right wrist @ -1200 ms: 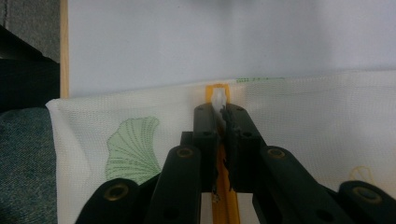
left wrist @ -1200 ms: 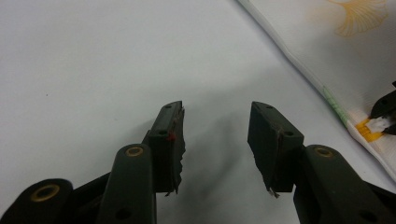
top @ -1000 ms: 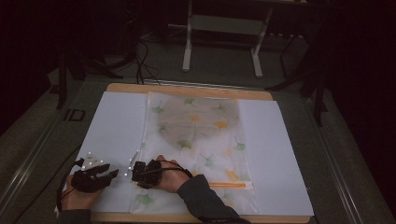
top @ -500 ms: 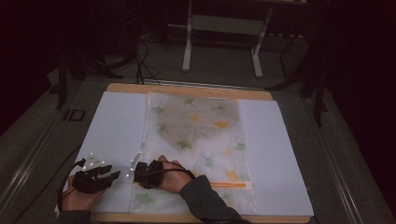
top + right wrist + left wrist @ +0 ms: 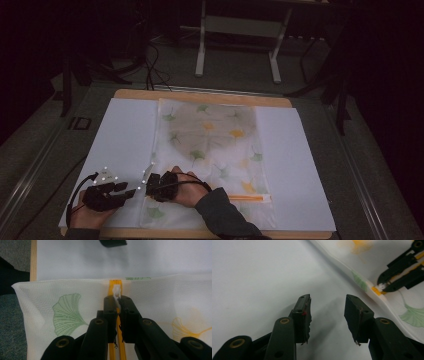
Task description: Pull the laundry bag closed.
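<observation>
Right claw [image 5: 117,301] pinches mesh bag's [image 5: 160,302] zipper pull [image 5: 116,290]

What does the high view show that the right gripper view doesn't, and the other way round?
High view: the whole bag spread flat, a sleeve, and metal stand legs on the floor beyond. Right gripper view: up close, the right gripper shut on the white pull of the yellow zipper, plus the bag's mesh weave. Both: the bag's green and yellow leaf print, the white sheet under it, the wooden table edge and the right gripper.
</observation>
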